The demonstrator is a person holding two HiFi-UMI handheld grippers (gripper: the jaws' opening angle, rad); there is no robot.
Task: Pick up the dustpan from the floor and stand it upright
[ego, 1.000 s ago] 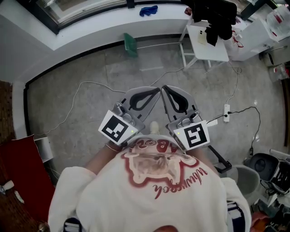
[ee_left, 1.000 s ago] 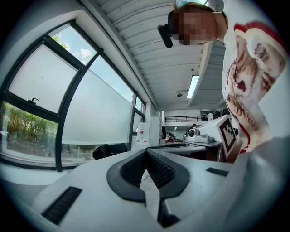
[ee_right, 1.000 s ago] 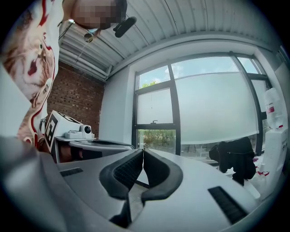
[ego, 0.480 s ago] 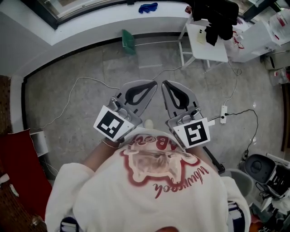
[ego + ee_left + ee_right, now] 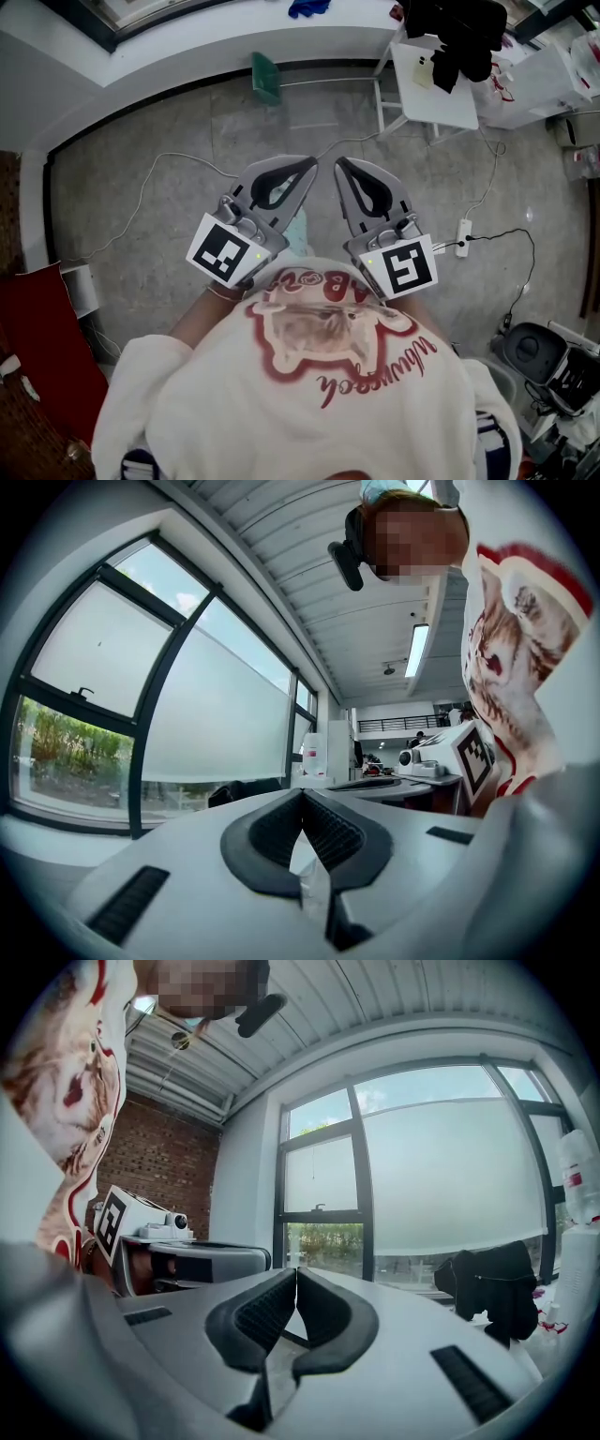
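Note:
The green dustpan (image 5: 266, 77) is on the grey floor at the foot of the far wall, well ahead of both grippers; whether it lies flat or leans I cannot tell. My left gripper (image 5: 310, 165) and right gripper (image 5: 338, 165) are held level side by side in front of my chest, their tips close together and pointing toward the wall. Both are shut with nothing between the pads. In the left gripper view the jaws (image 5: 302, 792) meet at the tip. The right gripper view shows its jaws (image 5: 296, 1272) closed the same way. Neither gripper view shows the dustpan.
A white table (image 5: 433, 89) with black clothing (image 5: 459, 37) stands at the far right. A white power strip (image 5: 466, 234) and thin cables (image 5: 150, 187) lie on the floor. A red object (image 5: 37, 337) is at the left, and a grey bin (image 5: 530, 347) at the lower right.
Both grippers have moved forward toward the far wall, and the floor and dustpan have shifted in the head view as the person advanced. The jaws stayed shut.

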